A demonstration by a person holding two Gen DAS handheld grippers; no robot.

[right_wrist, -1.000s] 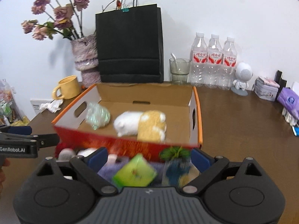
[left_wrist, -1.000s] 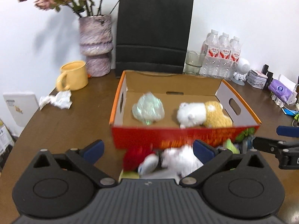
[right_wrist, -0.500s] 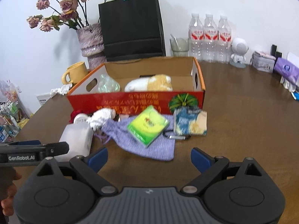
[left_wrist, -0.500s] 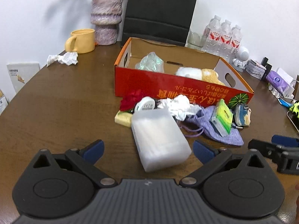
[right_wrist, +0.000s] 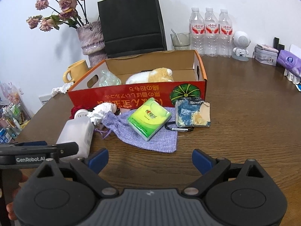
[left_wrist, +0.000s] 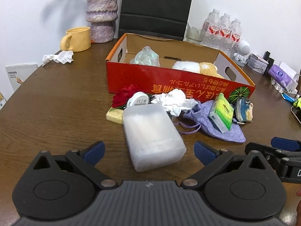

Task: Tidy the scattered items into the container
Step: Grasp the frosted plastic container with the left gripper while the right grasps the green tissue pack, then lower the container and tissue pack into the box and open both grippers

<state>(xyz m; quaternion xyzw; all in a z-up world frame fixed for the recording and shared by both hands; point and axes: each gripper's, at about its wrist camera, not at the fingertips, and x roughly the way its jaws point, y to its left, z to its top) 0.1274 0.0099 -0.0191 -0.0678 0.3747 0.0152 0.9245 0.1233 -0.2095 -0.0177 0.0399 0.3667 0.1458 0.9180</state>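
Both grippers drawn back, flowers (right_wrist: 56,15) right-view only

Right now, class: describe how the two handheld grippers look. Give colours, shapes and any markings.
Both grippers are alike. The left gripper has a grey ribbed body, two black round housings with angular black linkage arms and silver pins, and blue textured fingertips. The right gripper matches. Seen from the right wrist, the left one's black side reads "GenRobot.AI" in white. No cables or sleeves show.

My left gripper (left_wrist: 148,149) spread wide, nothing held. Translucent white bottle (left_wrist: 152,137) lying on the table (left_wrist: 56,103) between my fingertips. Behind it: crumpled tissue (left_wrist: 174,100), purple pouch (left_wrist: 212,120), red cardboard box (left_wrist: 178,83).
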